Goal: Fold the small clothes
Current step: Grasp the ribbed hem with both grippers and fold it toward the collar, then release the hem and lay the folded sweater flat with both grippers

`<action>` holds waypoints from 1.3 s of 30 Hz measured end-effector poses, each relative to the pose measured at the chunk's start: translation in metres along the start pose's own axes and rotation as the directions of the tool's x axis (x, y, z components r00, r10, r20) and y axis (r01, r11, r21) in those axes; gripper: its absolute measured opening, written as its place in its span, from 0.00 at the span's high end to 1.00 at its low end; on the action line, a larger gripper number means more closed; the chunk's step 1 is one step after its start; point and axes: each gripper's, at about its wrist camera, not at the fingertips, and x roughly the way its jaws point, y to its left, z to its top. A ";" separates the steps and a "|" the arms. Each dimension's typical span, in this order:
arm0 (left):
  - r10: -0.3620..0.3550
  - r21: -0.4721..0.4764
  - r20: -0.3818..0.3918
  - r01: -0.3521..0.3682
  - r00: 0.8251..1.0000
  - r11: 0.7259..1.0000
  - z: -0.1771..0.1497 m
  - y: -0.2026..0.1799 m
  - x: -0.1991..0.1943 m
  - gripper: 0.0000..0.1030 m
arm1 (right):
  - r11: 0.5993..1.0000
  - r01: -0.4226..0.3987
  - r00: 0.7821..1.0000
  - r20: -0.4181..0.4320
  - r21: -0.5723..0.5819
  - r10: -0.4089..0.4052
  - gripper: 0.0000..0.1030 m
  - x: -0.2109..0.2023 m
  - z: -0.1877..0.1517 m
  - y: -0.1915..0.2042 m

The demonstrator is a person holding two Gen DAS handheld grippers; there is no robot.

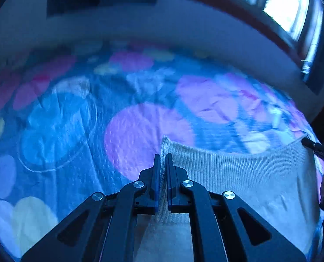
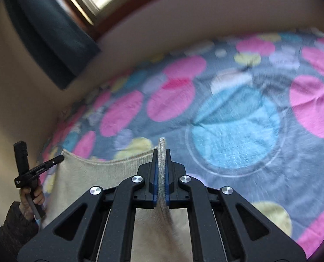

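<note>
Cream knit garment (image 1: 238, 174), seemingly taut, between both clamped grippers (image 1: 163, 161) (image 2: 162, 157).

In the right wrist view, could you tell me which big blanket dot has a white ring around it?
The light blue dot on the blanket; the pink ones have no ring.

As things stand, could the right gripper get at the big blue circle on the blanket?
Probably not freely. The right gripper is shut on the cream knit garment, whose other corner the left gripper clamps. The blue circle lies open ahead, but reaching it would drag the garment along.
</note>
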 end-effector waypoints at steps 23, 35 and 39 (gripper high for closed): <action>-0.096 0.062 0.062 0.092 0.993 0.994 -0.076 -0.021 -0.109 0.56 | 0.979 -0.102 0.994 -0.012 0.175 0.106 0.75 -0.095 -0.083 0.006; -0.113 -0.001 -0.031 0.113 0.993 0.994 -0.164 -0.016 -0.110 0.56 | 0.951 -0.037 0.997 -0.059 0.308 0.058 0.73 -0.141 -0.199 -0.015; -0.116 -0.009 -0.014 0.116 0.993 0.993 -0.168 -0.014 -0.106 0.56 | 0.960 -0.058 0.997 -0.030 0.272 0.069 0.74 -0.138 -0.202 -0.016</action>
